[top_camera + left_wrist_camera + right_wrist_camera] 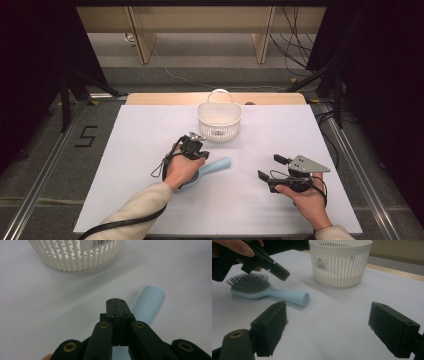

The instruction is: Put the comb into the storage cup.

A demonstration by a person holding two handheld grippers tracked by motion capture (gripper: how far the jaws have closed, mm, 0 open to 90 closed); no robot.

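Note:
A light blue hairbrush (pixel 218 165) with dark bristles lies bristles-up on the white table, its handle (pixel 149 304) pointing right. My left gripper (pixel 199 151) hovers just above the brush, its jaws shut (pixel 116 301) with nothing between them, aimed toward the basket. In the right gripper view that left gripper (pixel 282 273) hangs over the brush (pixel 274 293). My right gripper (pixel 272 168) rests at the right of the table, jaws wide open and empty (pixel 332 330), facing the brush and the basket.
A white slotted basket (pixel 219 120) with a handle stands at the far middle of the white table cover (pixel 145 150); it also appears close ahead (pixel 75 255) and beyond the brush (pixel 340 263). Dark stands and cables flank the table on the floor.

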